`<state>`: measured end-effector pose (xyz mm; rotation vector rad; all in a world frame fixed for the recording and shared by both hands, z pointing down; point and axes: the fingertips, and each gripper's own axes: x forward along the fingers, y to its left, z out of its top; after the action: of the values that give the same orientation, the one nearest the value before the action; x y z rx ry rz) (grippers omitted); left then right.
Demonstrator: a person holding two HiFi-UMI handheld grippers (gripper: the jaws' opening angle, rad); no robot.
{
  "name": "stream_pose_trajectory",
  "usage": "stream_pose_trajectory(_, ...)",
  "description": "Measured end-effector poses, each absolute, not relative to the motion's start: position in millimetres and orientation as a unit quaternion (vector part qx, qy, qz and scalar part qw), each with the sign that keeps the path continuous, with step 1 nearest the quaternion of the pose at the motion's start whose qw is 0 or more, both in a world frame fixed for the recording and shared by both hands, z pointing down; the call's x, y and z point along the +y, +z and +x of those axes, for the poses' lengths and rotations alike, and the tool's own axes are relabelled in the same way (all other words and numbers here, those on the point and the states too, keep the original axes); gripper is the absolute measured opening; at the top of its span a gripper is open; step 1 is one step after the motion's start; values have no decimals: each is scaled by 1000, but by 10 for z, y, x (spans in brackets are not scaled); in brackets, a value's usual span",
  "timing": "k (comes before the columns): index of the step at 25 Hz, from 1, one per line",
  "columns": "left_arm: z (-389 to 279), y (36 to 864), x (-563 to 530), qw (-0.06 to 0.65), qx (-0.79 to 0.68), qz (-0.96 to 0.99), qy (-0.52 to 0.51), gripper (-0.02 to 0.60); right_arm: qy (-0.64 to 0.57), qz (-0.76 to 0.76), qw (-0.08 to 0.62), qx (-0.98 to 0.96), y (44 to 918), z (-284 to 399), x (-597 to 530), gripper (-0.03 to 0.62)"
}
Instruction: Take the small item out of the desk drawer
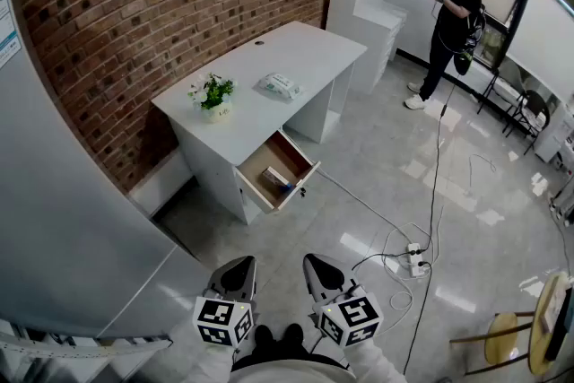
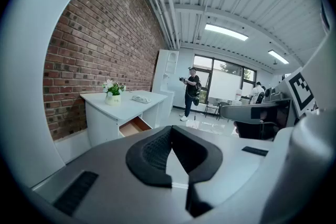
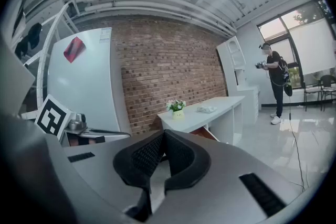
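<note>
Both grippers are held low and side by side at the near end of the room, well away from the desk and pointing towards it. The left gripper (image 1: 239, 270) has its jaws pressed together with nothing between them. The right gripper (image 1: 316, 268) is the same, with its jaws closed tight and empty. Each carries its cube of square markers at the back.

Across a stretch of pale floor (image 1: 377, 166), the white desk stands with one long side against the brick wall (image 1: 161, 4). A small potted plant (image 1: 213, 94) with white flowers sits on the worktop (image 1: 309, 49) near the short edge at the closer end. A flat pack of wipes (image 1: 280, 85) lies around the middle, towards the front edge.

Under the front edge, at the plant's end, the drawer (image 1: 260, 159) is pulled well out. The small item (image 1: 276, 178) lies inside on the wooden bottom, close to the front panel. It looks like a little box with some blue on it, though it is too small to make out more.

A power strip (image 1: 415, 257) lies on the floor to the right of the grippers, with cables trailing from it. A wooden stool (image 1: 511, 341) stands near the lower right corner of the head view. At the far end of the room a person in black (image 1: 453, 22) stands holding up a pair of grippers.
</note>
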<state>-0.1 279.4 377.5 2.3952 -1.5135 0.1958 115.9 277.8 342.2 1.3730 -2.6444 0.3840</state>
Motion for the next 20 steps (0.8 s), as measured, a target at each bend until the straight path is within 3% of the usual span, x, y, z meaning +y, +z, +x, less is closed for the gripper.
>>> stream_pose_trajectory(20, 296, 3738, 2863, 137, -530, 833, 78, 17, 115, 448, 63, -884, 3411, 1410, 2840, 28)
